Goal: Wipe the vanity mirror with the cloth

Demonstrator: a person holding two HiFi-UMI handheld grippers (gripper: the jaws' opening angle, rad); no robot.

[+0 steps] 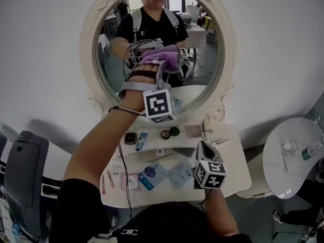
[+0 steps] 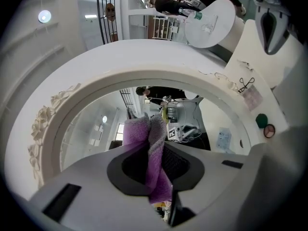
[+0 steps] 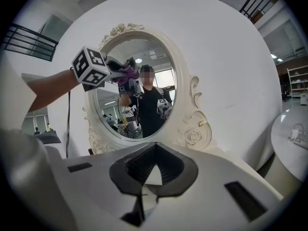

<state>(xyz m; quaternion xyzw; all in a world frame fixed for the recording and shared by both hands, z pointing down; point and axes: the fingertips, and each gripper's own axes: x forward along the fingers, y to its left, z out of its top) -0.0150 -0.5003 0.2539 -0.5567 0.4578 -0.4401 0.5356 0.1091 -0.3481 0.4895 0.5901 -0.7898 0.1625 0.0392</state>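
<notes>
The oval vanity mirror [image 1: 202, 70] in its ornate white frame fills the upper middle of the head view. A purple cloth [image 1: 164, 58] lies against the glass a little above centre, with my left gripper [image 1: 159, 62] shut on it. In the left gripper view the cloth [image 2: 149, 148] stands folded between the jaws, its top edge close to the mirror [image 2: 91, 134]. My right gripper [image 1: 204, 148] hangs low over the vanity table, shut with nothing in it, and points at the mirror [image 3: 118, 107] from the lower right. From there the cloth [image 3: 126, 71] shows at the glass's upper left.
The white vanity table [image 1: 235, 158] below the mirror carries several small items: a tube [image 1: 141, 141], round compacts [image 1: 170, 132], packets [image 1: 152, 175] and scissors [image 1: 203, 131]. A round side table [image 1: 298, 156] with a bottle stands at the right. A dark chair [image 1: 23, 171] stands at the left.
</notes>
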